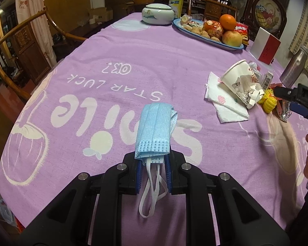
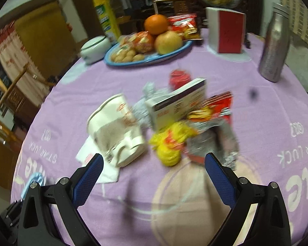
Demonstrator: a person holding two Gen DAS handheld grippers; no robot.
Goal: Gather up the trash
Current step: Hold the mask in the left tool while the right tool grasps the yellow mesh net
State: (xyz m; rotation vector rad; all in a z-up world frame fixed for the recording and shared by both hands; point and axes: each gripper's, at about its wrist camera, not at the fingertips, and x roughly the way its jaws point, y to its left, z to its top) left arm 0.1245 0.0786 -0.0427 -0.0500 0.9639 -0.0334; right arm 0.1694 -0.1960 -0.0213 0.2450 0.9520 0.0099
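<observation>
1. Blue face mask (image 1: 154, 131), folded, pinched at its near end between the pads of the left gripper (image 1: 153, 169); white ear loops dangle back between the fingers. Jaws clamped on the mask, over the purple tablecloth (image 1: 104, 47).
2. Trash heap at 2 o'clock from the mask: crushed paper cup (image 1: 239, 78) lying on white napkins (image 1: 225, 107), yellow wrapper (image 1: 269, 101) beside it.
3. Right gripper (image 2: 154, 161): jaws wide apart, nothing between them, poised just short of the heap. Cup (image 2: 117, 131) at 11 o'clock, small carton (image 2: 178, 104) at 12, red snack bag (image 2: 217, 110) at 1. View blurred.
4. Far side, 12 o'clock: blue fruit plate (image 2: 149, 60), steel bottle (image 2: 274, 45).
</observation>
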